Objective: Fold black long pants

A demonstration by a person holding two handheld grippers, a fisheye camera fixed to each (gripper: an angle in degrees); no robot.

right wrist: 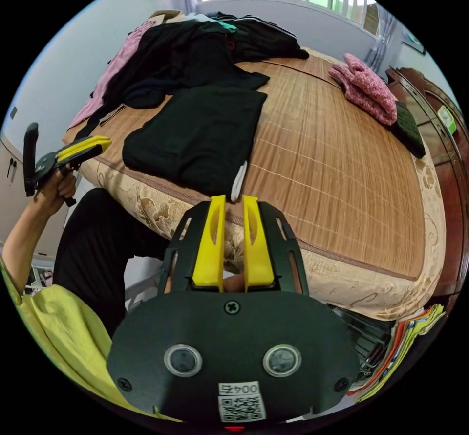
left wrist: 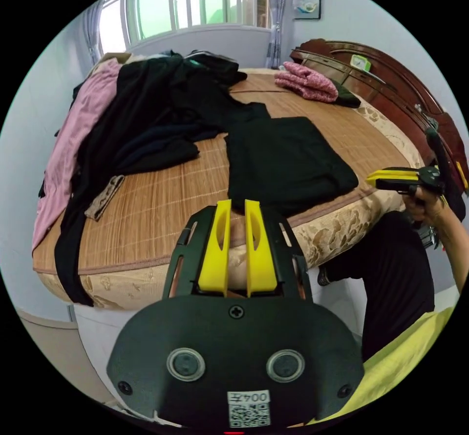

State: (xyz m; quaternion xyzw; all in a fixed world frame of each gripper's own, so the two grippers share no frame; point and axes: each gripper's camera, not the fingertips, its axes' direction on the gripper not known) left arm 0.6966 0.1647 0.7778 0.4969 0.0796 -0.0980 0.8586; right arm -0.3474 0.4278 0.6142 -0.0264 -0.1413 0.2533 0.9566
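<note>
Here, the folded pants lie at the near edge of the bed, while the left gripper and right gripper hover off that edge, jaws slightly parted, holding nothing.

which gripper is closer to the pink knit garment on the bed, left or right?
Right, as far as the views show. The right gripper sits at the bed edge on the side where the pink knit garment lies. The left gripper is across the folded black pants from it.
</note>
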